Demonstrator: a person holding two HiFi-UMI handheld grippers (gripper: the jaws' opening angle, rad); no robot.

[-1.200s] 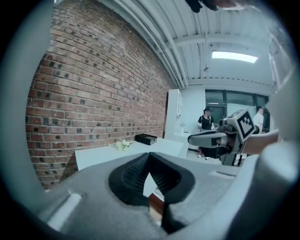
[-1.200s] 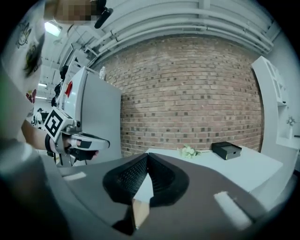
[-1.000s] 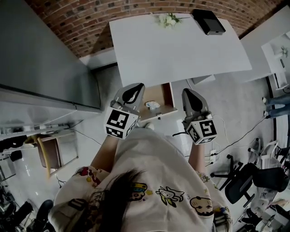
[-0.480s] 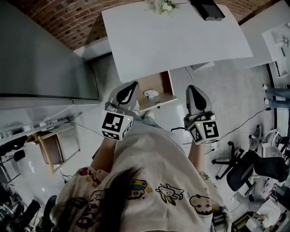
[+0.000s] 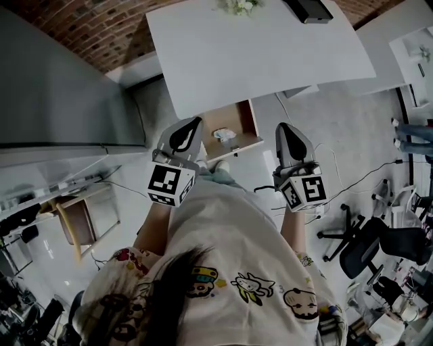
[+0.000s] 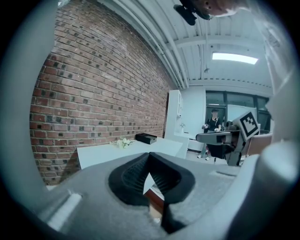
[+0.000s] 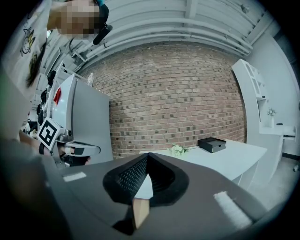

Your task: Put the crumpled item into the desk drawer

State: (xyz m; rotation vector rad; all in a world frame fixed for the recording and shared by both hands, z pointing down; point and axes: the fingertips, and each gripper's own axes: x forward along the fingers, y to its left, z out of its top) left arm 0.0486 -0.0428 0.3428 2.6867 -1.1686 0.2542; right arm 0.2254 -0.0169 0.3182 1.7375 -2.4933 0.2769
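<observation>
Head view shows the crumpled item (image 5: 225, 134), a pale lump too small to show a long axis, lying inside the open drawer (image 5: 233, 116) below the white tabletop (image 5: 257, 54). The left gripper (image 5: 190, 127) and right gripper (image 5: 285, 132) flank the drawer, both jaws closed on nothing. Flowers (image 5: 237, 5) and a black box (image 5: 308, 8) sit on the tabletop's far edge.

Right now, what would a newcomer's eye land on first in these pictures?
The open wooden drawer pulled out from under the white desk, near the head view's centre, with a pale crumpled item lying in it. Just below, the left gripper and right gripper are held side by side, jaws shut and empty.
</observation>
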